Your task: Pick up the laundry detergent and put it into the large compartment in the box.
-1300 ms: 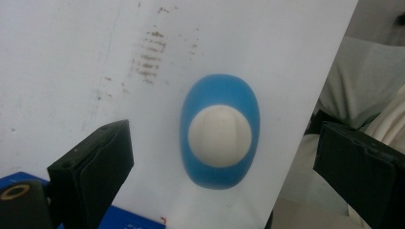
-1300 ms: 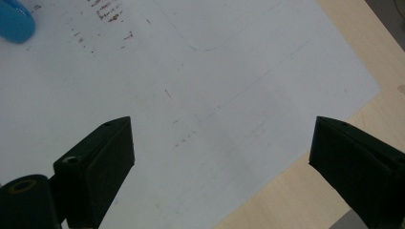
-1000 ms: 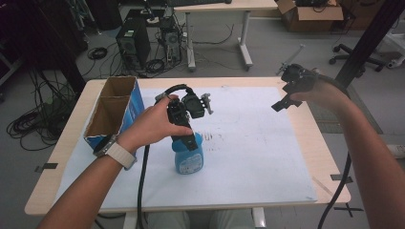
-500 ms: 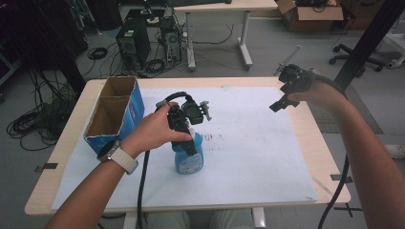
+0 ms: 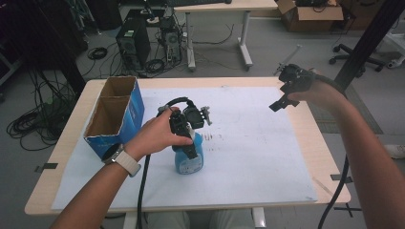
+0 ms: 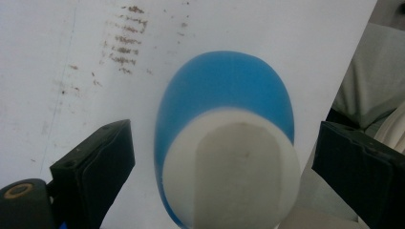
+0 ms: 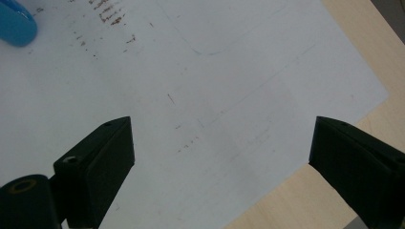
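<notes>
The high view looks forward and down from above the person's side onto the whole worktop (image 5: 71, 129). The left gripper view looks steeply down between its jaws, very close above a blue bottle (image 6: 224, 95) on white paper (image 6: 71, 47). The right gripper view looks down from farther up; the same bottle (image 7: 16, 26) sits at its top-left corner.

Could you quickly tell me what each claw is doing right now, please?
Left claw: open, jaws on either side of the blue bottle, not clamped.
Right claw: open, holding nothing, over the white sheet.
</notes>
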{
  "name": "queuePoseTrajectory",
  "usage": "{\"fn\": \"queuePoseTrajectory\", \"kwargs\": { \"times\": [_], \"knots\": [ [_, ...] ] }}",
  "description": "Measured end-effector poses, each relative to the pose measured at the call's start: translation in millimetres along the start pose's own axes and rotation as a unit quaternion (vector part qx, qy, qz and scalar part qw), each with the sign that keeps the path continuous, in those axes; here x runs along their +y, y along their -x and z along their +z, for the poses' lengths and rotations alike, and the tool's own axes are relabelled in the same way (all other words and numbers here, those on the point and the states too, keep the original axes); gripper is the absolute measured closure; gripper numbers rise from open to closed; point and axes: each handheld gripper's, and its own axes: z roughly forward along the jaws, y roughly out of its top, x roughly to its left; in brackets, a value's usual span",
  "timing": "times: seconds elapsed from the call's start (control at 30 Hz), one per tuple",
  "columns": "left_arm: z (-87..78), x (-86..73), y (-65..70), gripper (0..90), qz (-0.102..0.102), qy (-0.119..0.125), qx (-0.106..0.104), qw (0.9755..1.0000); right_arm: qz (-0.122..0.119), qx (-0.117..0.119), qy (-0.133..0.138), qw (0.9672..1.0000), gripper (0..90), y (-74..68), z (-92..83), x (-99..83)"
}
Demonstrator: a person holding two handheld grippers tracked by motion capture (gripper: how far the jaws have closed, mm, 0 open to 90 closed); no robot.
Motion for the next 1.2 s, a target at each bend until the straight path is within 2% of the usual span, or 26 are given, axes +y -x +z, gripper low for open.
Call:
{"fn": "queuePoseTrajectory", "kwargs": {
  "times": [1.2],
  "knots": [
    [4.9,-1.4,-3.8,24.4,-0.001,0.001,0.001,1.0000,-0.001,0.001,0.000,1.0000,8.1,-0.5,1.5,0.9]
  ]
}}
